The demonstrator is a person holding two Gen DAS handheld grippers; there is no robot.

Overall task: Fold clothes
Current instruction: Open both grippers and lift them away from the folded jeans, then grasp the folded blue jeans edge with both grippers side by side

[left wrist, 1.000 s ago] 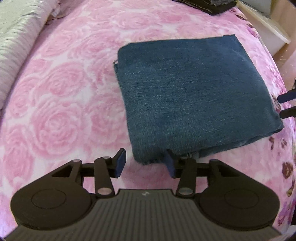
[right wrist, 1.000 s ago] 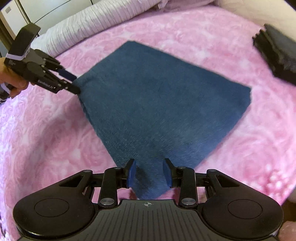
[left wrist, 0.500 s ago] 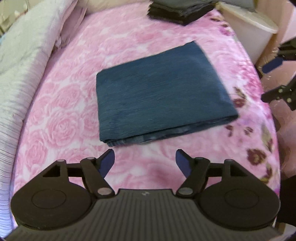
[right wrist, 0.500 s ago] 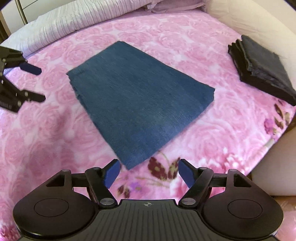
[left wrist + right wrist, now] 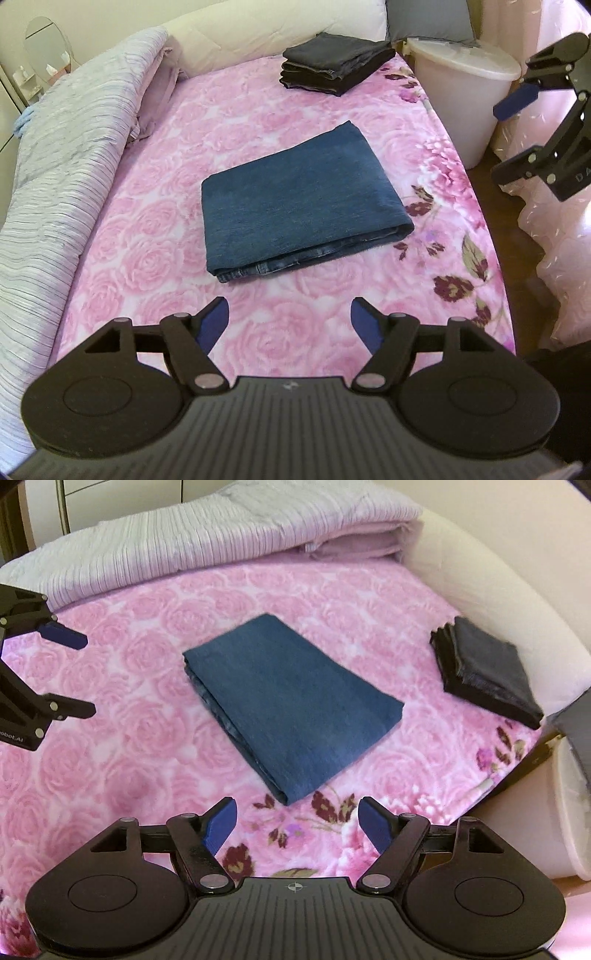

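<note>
Both grippers pulled back from folded jeans (image 5: 303, 199), now spread, empty; black stack (image 5: 336, 62) beyond.

Folded blue jeans (image 5: 303, 203) flat on bed.

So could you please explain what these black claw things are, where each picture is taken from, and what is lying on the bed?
They are hand-held two-finger grippers, one in each of a person's hands, each carrying its own camera. One picture looks along the left gripper, the other along the right gripper; each also glimpses the other at its edge. Both are open and hold nothing. On the pink floral bedspread lie folded blue jeans, and farther off a stack of dark folded clothes. A striped quilt lies along one side.
</note>
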